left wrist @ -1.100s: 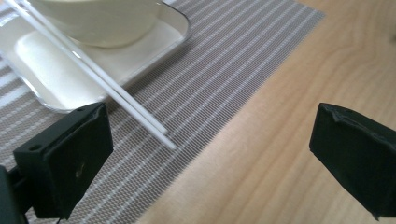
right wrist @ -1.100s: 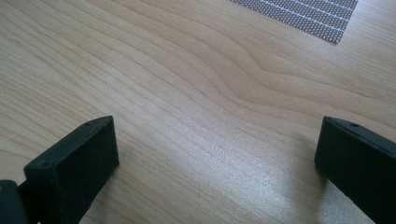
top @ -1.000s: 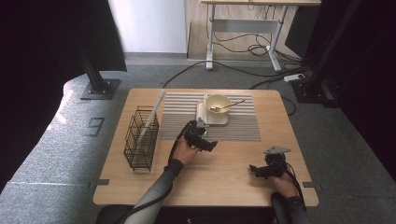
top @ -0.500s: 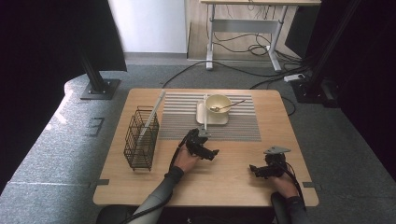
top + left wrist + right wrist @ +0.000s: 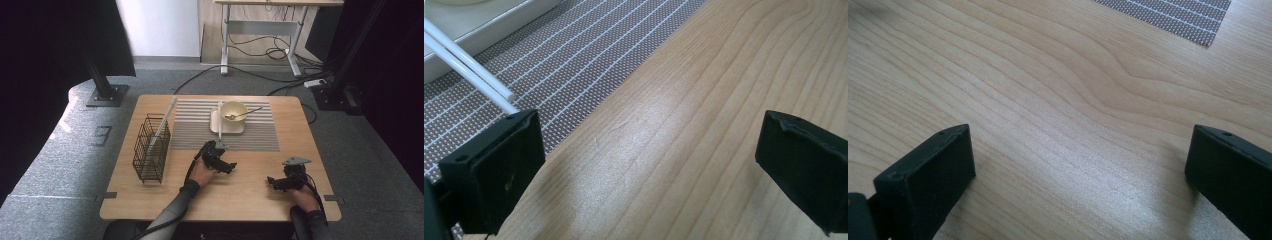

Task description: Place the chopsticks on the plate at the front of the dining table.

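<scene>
Chopsticks (image 5: 219,119), white, a pair lying side by side across the left edge of the square plate (image 5: 216,124), near ends out on the striped mat (image 5: 190,131); in the left gripper view, same chopsticks (image 5: 466,65) running down from the plate edge (image 5: 499,20) to just beyond the left jaw. Left gripper (image 5: 223,162) low over bare wood just nearer than the mat's near edge, close below the chopstick ends, touching none of them; jaws wide apart, nothing between. Left gripper (image 5: 644,165) seen from its own camera: wood grain between the jaws, mat (image 5: 589,60) just beyond. Right gripper (image 5: 272,181) well to the right of the mat's near right corner and nearer than it, resting low over the table (image 5: 150,200); jaws spread wide, empty. From its own camera, right gripper (image 5: 1078,175) over bare wood, mat corner (image 5: 1173,15) far off. Yellow bowl (image 5: 234,111) on the plate, spoon (image 5: 243,114) inside, handle out to the right. Black wire basket (image 5: 150,150) left of the mat, flat white piece (image 5: 164,125) leaning up from it.
</scene>
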A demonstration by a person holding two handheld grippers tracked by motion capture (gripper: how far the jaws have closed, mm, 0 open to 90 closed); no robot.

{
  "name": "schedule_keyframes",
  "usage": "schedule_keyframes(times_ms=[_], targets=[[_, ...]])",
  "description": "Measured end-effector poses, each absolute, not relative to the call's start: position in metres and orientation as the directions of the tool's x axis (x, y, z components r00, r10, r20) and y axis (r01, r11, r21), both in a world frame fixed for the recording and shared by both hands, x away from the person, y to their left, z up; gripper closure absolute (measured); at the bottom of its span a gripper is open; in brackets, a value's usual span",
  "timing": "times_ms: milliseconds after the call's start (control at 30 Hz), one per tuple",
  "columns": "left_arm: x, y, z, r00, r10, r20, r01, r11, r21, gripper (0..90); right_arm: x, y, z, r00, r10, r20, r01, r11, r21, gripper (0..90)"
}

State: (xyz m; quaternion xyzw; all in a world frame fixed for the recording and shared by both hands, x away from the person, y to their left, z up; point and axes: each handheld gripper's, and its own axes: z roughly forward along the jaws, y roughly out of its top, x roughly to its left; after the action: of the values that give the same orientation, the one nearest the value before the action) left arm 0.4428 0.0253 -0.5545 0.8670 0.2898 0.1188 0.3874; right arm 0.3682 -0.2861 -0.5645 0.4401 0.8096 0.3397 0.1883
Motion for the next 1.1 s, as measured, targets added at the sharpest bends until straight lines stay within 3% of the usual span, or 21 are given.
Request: schedule_keyframes(times_ms=[1100], targets=[[0.458, 0.022, -0.556, 0.784, 0.62, -0.038, 0.453, -0.529, 0.717, 0.0, 0.368, -0.286, -0.564, -0.542, 0.841, -0.006, 0.585, 0.382, 0.716, 0.0]])
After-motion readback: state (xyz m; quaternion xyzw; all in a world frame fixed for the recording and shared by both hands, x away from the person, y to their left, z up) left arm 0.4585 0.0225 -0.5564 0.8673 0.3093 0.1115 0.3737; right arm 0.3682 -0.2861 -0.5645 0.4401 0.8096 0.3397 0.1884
